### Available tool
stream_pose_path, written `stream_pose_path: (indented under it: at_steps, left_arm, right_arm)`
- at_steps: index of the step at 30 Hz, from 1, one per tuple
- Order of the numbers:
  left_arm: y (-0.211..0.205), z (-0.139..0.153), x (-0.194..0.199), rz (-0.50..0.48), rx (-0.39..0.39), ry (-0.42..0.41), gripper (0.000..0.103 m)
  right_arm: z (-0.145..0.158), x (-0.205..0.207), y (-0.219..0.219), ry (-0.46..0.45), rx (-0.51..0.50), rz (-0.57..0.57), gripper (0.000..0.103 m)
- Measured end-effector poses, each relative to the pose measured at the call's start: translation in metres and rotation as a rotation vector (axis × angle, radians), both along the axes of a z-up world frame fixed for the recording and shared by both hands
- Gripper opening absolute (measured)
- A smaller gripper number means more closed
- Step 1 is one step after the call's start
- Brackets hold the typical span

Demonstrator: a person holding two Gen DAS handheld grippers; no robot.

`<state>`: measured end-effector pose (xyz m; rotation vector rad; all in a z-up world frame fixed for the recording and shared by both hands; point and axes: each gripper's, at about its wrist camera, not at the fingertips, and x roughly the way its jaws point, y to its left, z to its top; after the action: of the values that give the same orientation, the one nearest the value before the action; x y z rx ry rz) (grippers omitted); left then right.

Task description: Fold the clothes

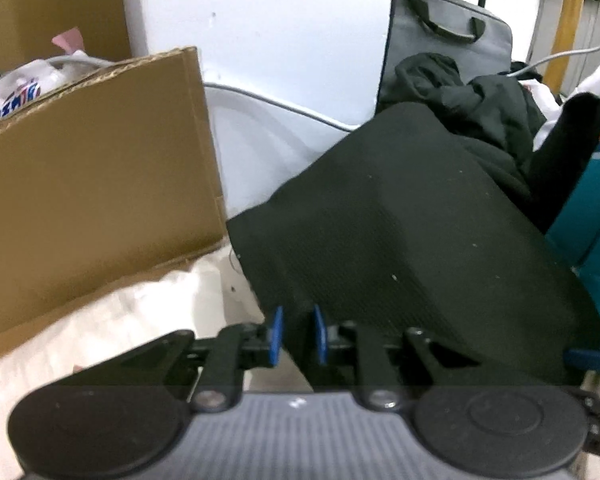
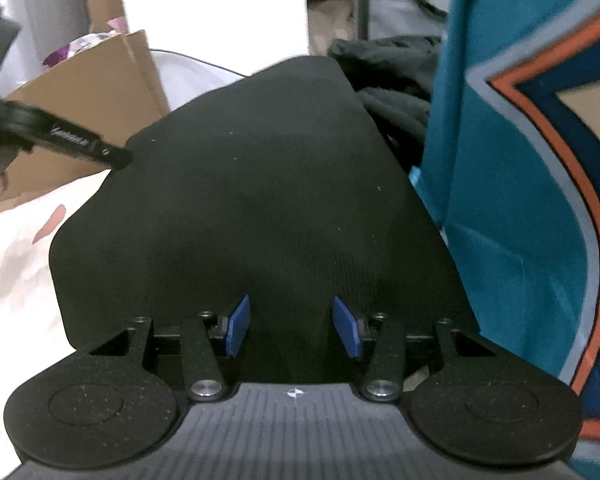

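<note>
A black folded garment (image 1: 400, 232) lies spread over white bedding (image 1: 112, 320). Its near left edge sits between the blue pads of my left gripper (image 1: 298, 336), which is shut on it. In the right wrist view the same black garment (image 2: 260, 184) fills the middle, and my right gripper (image 2: 292, 326) hangs over its near edge, open, pads well apart with black cloth between them. The left gripper (image 2: 116, 158) meets the garment's far left corner there. One blue pad of the right gripper (image 1: 588, 358) shows at the garment's right corner.
A teal jersey with orange and pale blue stripes (image 2: 532, 200) hangs close on the right. A cardboard box (image 1: 96, 200) stands on the left. Behind the garment lie a pile of dark clothes (image 1: 480, 108) and a grey bag (image 1: 448, 44) against a white wall.
</note>
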<state>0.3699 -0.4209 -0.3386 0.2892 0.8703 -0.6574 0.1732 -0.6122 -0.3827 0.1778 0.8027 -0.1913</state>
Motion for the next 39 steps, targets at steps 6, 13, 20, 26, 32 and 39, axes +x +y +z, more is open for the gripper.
stream_pose_path:
  at_steps: [6, 13, 20, 26, 32, 39]
  left_arm:
    - [0.014, 0.027, -0.009, 0.028, 0.012, 0.043, 0.051]
    - [0.033, 0.069, -0.019, 0.105, 0.071, 0.178, 0.095]
    - [0.059, 0.138, -0.035, 0.201, 0.099, 0.18, 0.102]
    - [0.077, 0.194, -0.051, 0.247, 0.121, 0.161, 0.102]
    - [0.097, 0.241, -0.075, 0.289, 0.114, 0.118, 0.102]
    - [0.132, 0.3, -0.112, 0.314, 0.127, 0.057, 0.102]
  right_arm:
    - [0.018, 0.01, 0.002, 0.048, -0.011, 0.042, 0.053]
    - [0.07, 0.02, 0.002, 0.064, 0.053, 0.007, 0.082]
    - [0.126, 0.039, 0.007, 0.12, 0.197, 0.013, 0.097]
    - [0.184, 0.042, 0.028, 0.129, 0.21, 0.07, 0.102]
    - [0.23, 0.044, 0.046, 0.154, 0.19, 0.077, 0.102]
    - [0.283, 0.032, 0.069, 0.173, 0.165, 0.107, 0.102]
